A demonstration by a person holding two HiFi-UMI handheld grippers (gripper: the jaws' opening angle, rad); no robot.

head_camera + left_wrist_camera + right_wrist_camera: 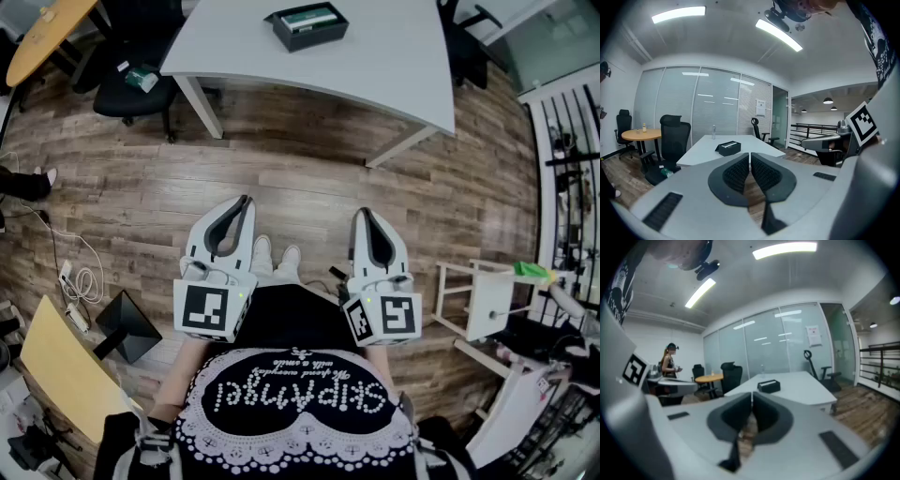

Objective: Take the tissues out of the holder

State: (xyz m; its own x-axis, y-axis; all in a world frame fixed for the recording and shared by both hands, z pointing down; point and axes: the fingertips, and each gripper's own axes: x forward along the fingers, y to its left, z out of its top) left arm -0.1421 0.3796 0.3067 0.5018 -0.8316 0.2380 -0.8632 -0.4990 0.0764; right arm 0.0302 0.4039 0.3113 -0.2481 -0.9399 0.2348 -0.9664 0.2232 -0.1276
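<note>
Nothing of the task is done yet. My left gripper (245, 201) and right gripper (362, 215) both have their jaws closed on nothing, held over the wooden floor (281, 159), well apart from the counter (394, 66). The dark holder (314, 41) sits there with the tissues (307, 17) inside, untouched. Walking up, reaching and pulling are all left. The holder's label is too small to read. The print on my shirt seems to say "SkipAngel".

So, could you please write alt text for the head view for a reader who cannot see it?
Seen from above, a standing person holds the left gripper and right gripper, both shut and empty, over a wooden floor. Ahead, a dark tissue holder sits on a white table.
</note>
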